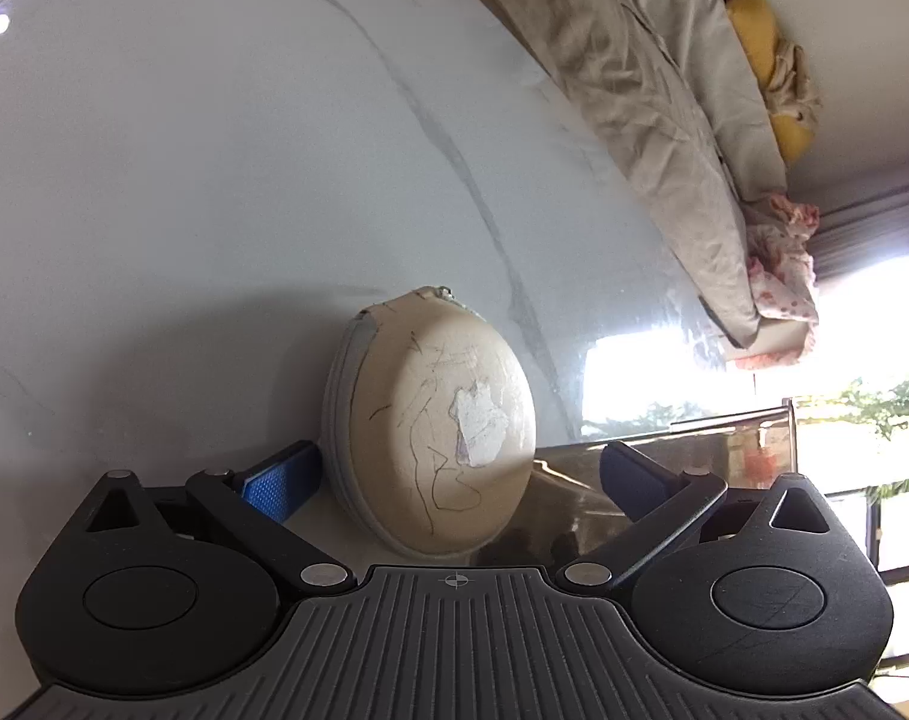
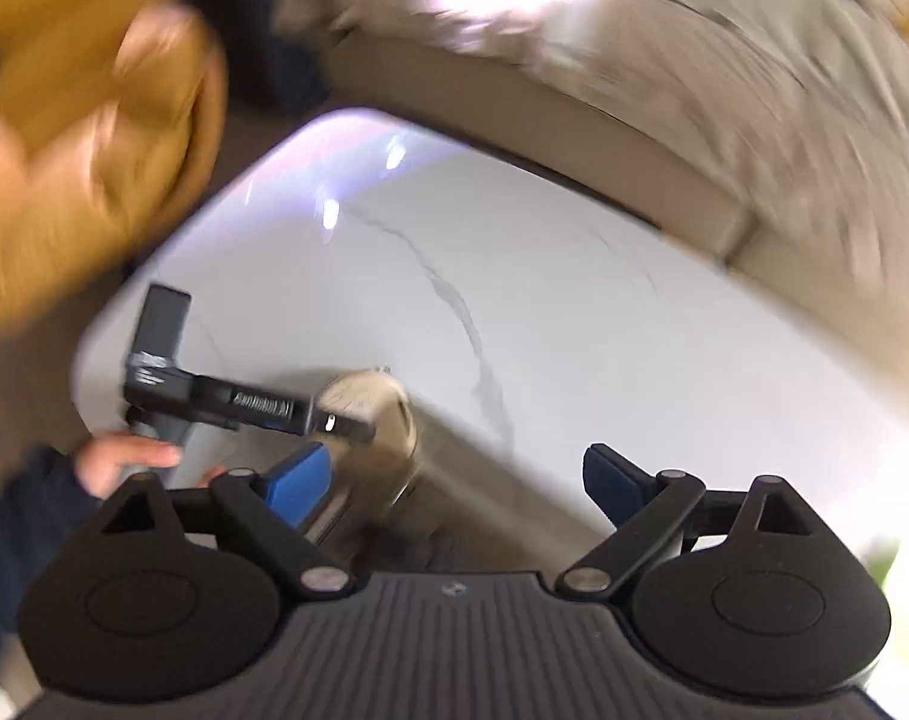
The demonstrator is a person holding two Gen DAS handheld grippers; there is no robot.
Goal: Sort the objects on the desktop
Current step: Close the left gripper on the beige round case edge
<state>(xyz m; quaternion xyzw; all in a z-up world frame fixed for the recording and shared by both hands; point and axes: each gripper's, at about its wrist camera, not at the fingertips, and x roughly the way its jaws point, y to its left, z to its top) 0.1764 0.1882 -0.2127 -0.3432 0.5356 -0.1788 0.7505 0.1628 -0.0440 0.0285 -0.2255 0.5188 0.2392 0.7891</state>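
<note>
A beige oval zip case (image 1: 433, 432) with pen scribbles and a torn white sticker sits between the fingers of my left gripper (image 1: 454, 474), leaning against the left blue pad (image 1: 280, 483). The jaws are wide open and the right pad stands clear of the case. In the blurred right wrist view the left gripper (image 2: 214, 402) shows as a black device held by a hand, its tip at the case (image 2: 373, 414). My right gripper (image 2: 454, 474) is open and empty above the white marble table (image 2: 574, 330).
The table (image 1: 184, 180) is white marble with grey veins. A clear glass box (image 1: 664, 468) stands just right of the case. A beige covered sofa (image 1: 664, 90) with plush toys runs along the far edge. A yellow cushion (image 2: 82, 138) lies beyond the table's left corner.
</note>
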